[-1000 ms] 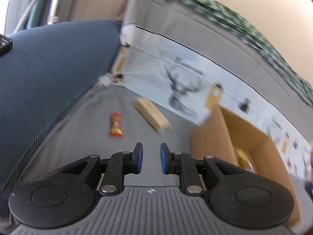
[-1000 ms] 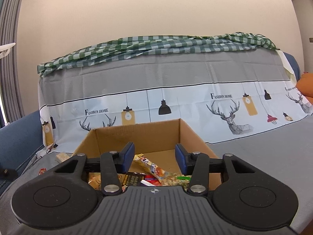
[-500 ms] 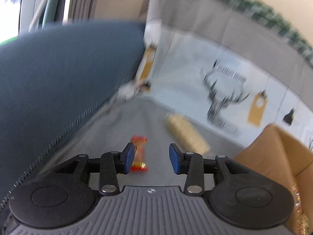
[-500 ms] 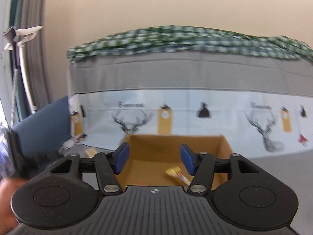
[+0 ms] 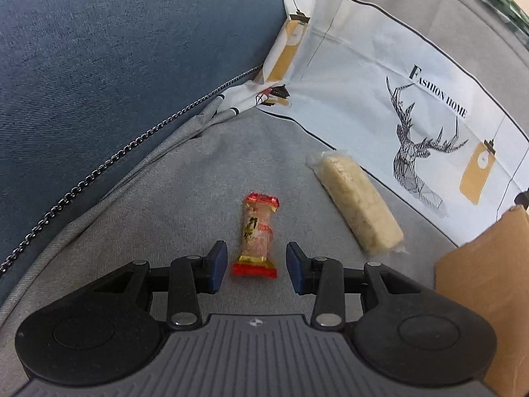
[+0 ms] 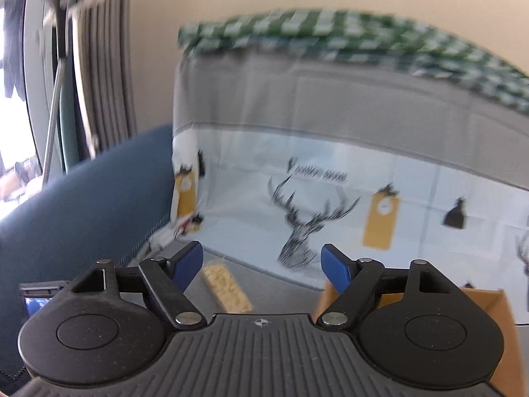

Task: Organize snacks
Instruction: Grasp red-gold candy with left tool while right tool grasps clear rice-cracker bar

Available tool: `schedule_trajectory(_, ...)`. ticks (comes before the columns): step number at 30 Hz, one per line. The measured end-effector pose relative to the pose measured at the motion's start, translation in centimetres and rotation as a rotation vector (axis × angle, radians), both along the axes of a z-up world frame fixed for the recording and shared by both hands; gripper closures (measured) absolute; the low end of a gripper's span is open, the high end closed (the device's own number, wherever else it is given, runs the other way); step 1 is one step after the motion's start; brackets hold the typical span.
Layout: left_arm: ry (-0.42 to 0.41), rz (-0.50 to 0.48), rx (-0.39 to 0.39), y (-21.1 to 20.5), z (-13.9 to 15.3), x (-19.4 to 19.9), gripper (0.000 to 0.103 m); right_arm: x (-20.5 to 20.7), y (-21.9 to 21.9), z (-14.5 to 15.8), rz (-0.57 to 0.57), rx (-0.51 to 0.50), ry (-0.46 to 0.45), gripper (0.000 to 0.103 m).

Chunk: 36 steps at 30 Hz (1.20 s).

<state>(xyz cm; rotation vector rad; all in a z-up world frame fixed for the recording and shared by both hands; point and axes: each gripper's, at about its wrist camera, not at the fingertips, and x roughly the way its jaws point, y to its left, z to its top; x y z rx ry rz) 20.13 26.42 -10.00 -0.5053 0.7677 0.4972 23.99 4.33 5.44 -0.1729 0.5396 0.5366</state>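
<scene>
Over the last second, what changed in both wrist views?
Left tongs opened wider and closed in on the red snack, now straddling it without touching. Right tongs, empty and opening, swung off the cardboard box toward the pale bar. Both snacks lie where they were on the grey cover.

My right wrist view is smeared: the checked cloth (image 6: 347, 36) and the lettering over the deer print (image 6: 307, 228) can't be read. The pale bar (image 6: 228, 287) disappears behind my right gripper (image 6: 261, 266). The cardboard box (image 5: 489, 284) is cut by the left view's edge, its inside unseen.
</scene>
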Motion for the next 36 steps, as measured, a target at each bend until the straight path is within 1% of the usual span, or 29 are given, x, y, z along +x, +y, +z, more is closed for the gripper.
schedule_trajectory(4,-0.018,-0.011,-0.028,0.1,0.0,0.4,0.061,3.0,3.3,-2.7,0.001,-0.074,0.101,0.021)
schedule_trajectory(5,-0.017,-0.008,-0.028,0.2,0.0,0.4,0.065,3.7,4.0,-3.3,-0.007,-0.086,0.125,0.021)
schedule_trajectory(6,-0.013,-0.004,-0.027,0.3,-0.1,0.4,0.075,4.5,4.7,-4.0,-0.013,-0.090,0.150,0.021)
schedule_trajectory(8,-0.002,-0.003,-0.031,0.5,-0.1,0.6,0.081,5.8,6.1,-5.2,-0.013,-0.101,0.182,0.020)
schedule_trajectory(9,-0.002,-0.004,-0.033,0.6,-0.1,0.6,0.084,6.4,6.8,-5.8,-0.012,-0.118,0.194,0.017)
schedule_trajectory(11,-0.002,-0.005,-0.041,0.8,0.0,0.6,0.085,7.5,8.4,-7.3,-0.001,-0.159,0.208,0.014)
schedule_trajectory(16,-0.006,0.058,-0.055,1.8,0.4,-0.1,0.086,9.7,11.6,-11.1,0.012,-0.258,0.245,0.012)
schedule_trajectory(19,0.003,0.066,-0.063,2.2,0.4,-0.2,0.086,10.8,12.8,-13.2,0.009,-0.302,0.278,0.012)
schedule_trajectory(21,0.019,0.063,-0.084,2.5,0.1,-0.2,0.085,11.5,13.4,-14.6,0.006,-0.326,0.303,0.012)
schedule_trajectory(24,0.024,0.052,-0.076,2.4,0.1,0.0,0.085,11.9,13.8,-16.1,0.010,-0.348,0.334,0.012)
schedule_trajectory(27,0.027,0.047,-0.075,2.4,0.0,0.1,0.085,11.9,13.8,-16.8,0.015,-0.350,0.332,0.013)
schedule_trajectory(29,0.029,0.044,-0.075,2.5,0.0,0.1,0.085,11.9,13.7,-16.7,0.020,-0.335,0.337,0.020)
schedule_trajectory(30,0.028,0.043,-0.077,2.5,-0.1,0.1,0.085,11.8,13.7,-16.6,0.035,-0.320,0.336,0.033)
schedule_trajectory(31,0.027,0.044,-0.082,2.6,-0.1,0.1,0.085,11.7,13.6,-16.5,0.056,-0.304,0.338,0.049)
schedule_trajectory(32,0.025,0.045,-0.090,2.7,-0.1,0.0,0.086,11.4,13.7,-16.4,0.072,-0.297,0.338,0.055)
schedule_trajectory(33,0.024,0.047,-0.098,2.8,-0.1,0.0,0.086,11.1,13.8,-16.2,0.089,-0.298,0.336,0.065)
schedule_trajectory(36,0.021,0.053,-0.112,3.2,0.1,-0.2,0.086,10.1,13.9,-15.6,0.108,-0.322,0.310,0.065)
